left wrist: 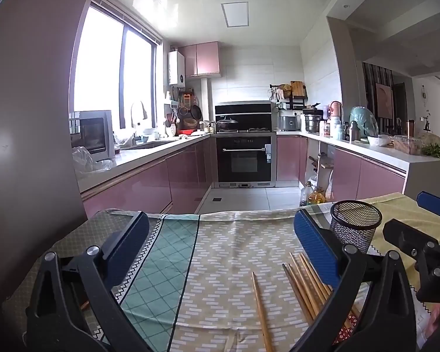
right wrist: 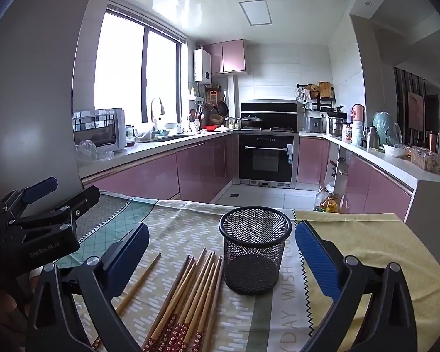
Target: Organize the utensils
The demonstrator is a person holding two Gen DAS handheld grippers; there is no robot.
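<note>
Both grippers hover level, jaws spread: left gripper [left wrist: 221,231] over the cloth [left wrist: 220,264], chopsticks [left wrist: 305,284] at four o'clock; right gripper [right wrist: 221,237] frames the cup [right wrist: 254,252].

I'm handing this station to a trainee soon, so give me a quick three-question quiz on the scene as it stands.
1. True or false: the black wire-mesh cup already holds chopsticks.
2. Where does the single stray wooden chopstick lie relative to the bundle of wooden chopsticks with red patterned ends? A) left of it B) right of it C) across it
3. Fill in: both the left gripper and the right gripper are ____.

Key: 1 false, the cup is empty. 2 A. 3 open, holding nothing.
</note>
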